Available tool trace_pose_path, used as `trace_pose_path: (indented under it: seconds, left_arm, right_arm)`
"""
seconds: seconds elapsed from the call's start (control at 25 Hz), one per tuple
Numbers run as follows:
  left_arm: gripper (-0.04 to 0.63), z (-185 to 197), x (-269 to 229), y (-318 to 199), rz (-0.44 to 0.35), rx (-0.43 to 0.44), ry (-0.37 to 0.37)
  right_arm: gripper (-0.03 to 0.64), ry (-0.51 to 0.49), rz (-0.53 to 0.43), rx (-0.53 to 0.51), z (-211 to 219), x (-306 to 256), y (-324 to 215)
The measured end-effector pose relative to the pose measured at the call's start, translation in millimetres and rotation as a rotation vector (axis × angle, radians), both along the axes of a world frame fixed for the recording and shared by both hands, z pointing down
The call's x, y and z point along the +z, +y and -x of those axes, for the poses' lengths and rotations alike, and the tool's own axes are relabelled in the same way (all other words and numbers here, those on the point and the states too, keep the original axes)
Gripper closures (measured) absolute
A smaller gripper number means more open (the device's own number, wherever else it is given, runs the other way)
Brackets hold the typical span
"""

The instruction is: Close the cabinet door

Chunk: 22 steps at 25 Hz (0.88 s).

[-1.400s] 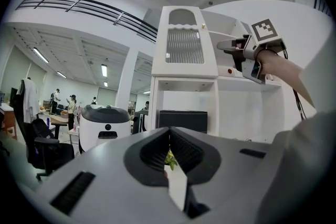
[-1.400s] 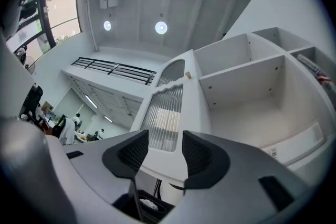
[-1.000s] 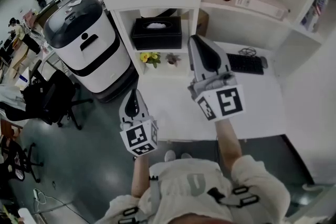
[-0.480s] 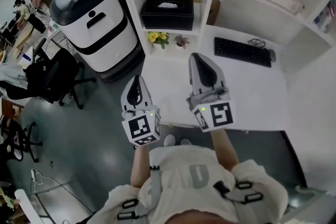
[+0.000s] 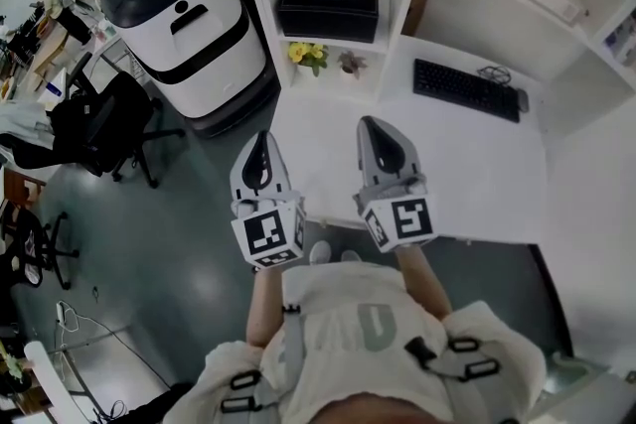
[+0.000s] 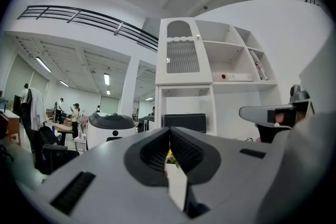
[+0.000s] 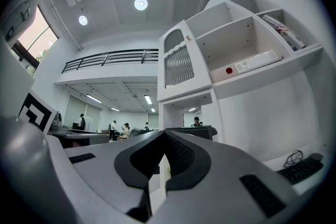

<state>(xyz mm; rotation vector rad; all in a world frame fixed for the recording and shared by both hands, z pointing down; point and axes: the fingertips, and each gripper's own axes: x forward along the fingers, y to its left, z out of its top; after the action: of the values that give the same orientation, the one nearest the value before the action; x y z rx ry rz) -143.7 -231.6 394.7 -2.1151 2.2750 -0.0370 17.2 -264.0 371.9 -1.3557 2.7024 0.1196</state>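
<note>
Both grippers are empty for me: the left gripper (image 5: 256,146) has its jaws pressed together, and so does the right gripper (image 5: 378,136). The right one hangs over the desk's (image 5: 477,174) front edge, the left just off its front-left corner. The ribbed cabinet door (image 6: 182,56) looks flush at the shelf unit's (image 6: 226,86) top left, above the black tissue box (image 5: 328,7).

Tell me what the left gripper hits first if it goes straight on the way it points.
Probably the yellow flowers in the white shelf unit's lower cubby, seen past the left gripper's tips. Depth is unclear; the white desk's corner might come first.
</note>
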Motion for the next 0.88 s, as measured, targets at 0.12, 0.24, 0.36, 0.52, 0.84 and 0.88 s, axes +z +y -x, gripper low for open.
trace_pose_path:
  seconds: [0.12,0.24,0.36,0.52,0.84,0.88]
  left_arm:
    - [0.591,-3,0,1,-0.001,0.004,-0.005]
    - [0.591,-7,-1,2,-0.004,0.014,-0.012]
    - [0.591,-11,-3,2,-0.008,0.021,-0.018]
    - [0.591,-13,-5,2,-0.012,0.024,-0.025]
    - [0.591,-15,-10,2,-0.020,0.024,-0.035]
    - [0.591,-15,-11,2,-0.022,0.024,-0.034]
  right_arm:
    - [0.612,-0.004,0.004,-0.001,0,4,1]
    - [0.612,0.002,0.016,-0.002,-1,10,3]
    - [0.612,-0.002,0.023,-0.005,-1,13,4]
    - [0.614,-0.014,0.046,-0.011,-1,17,2]
    - [0.614,-0.017,0.092,-0.003,-7,26,-2]
    - [0.614,-0.018,0.090,-0.002,-8,25,-3]
